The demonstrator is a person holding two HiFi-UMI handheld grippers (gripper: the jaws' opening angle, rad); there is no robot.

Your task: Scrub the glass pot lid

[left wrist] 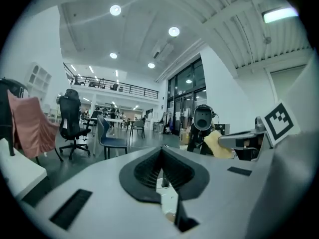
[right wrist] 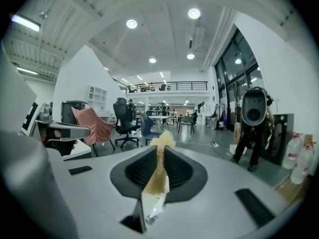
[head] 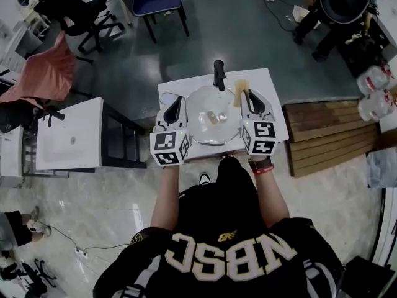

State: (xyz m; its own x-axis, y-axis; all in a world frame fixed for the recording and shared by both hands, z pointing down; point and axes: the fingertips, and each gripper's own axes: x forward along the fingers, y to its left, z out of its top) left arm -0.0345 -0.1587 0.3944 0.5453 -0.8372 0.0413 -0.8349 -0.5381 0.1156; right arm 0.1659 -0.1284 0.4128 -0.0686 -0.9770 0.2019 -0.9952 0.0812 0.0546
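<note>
So the right gripper (head: 248, 98) is pinching a yellow sponge (head: 240, 89), and the left gripper (head: 176, 103) is pressed together, empty. The glass pot lid (head: 211, 118) sits between them (black handle (head: 218, 74) just beyond it), with a wooden pallet (head: 319, 135) off to the right.

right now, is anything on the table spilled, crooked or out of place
Nothing stands out. The round clear glass pot lid lies flat on the small white table, and no spill is visible. The right gripper is shut on a thin yellow sponge beside it.
</note>
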